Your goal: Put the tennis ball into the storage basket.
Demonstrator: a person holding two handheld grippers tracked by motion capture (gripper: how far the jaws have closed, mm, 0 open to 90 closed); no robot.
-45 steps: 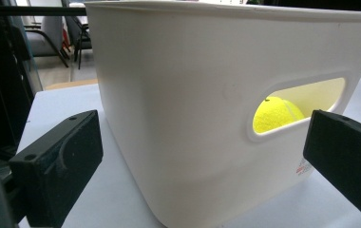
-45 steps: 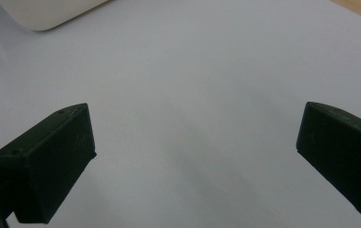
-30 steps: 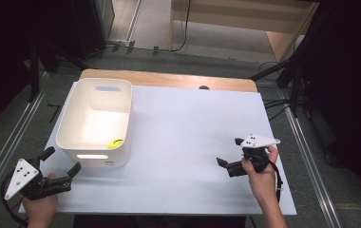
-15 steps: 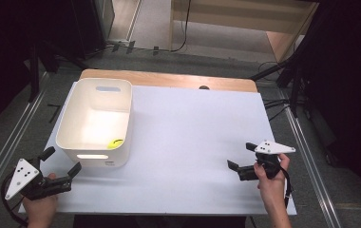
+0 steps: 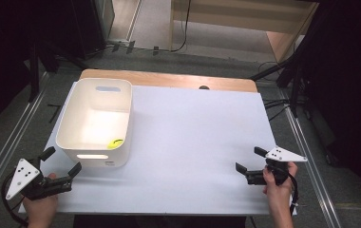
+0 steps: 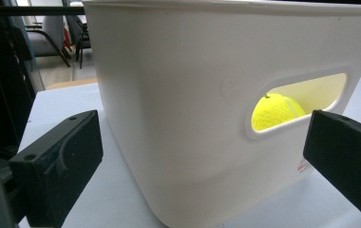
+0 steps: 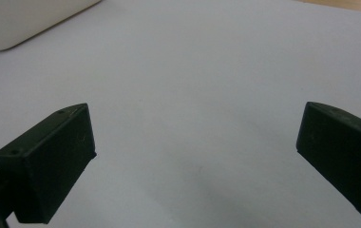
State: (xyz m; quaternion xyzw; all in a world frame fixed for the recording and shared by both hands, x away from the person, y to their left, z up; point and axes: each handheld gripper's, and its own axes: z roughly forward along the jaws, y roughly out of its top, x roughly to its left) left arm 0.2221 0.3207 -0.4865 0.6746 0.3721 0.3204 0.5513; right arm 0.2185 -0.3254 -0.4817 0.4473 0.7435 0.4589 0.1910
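A white plastic bin point(image 5: 98, 159) stands on the left of the white tabletop point(image 5: 193, 128). Inside, against its near wall, lies a yellow tennis ball point(image 5: 115, 142). Through the bin's handle slot the ball point(image 6: 276, 110) shows in the left gripper view. My left gripper point(image 5: 63, 160) is open at the table's front left corner, just short of the bin point(image 6: 178, 118), its jaws wide and empty point(image 6: 202, 133). My right gripper point(image 5: 249, 159) is open low over the front right of the table, nothing between its jaws point(image 7: 195, 123).
A wooden strip point(image 5: 169, 80) runs along the table's far edge. Metal rails point(image 5: 7, 142) and cables lie on the floor at both sides. A rounded corner of the bin point(image 7: 26, 19) lies far off in the right gripper view.
My right gripper has drawn back toward the table's front right corner and sunk lower. The left gripper, the bin and the ball have stayed put.
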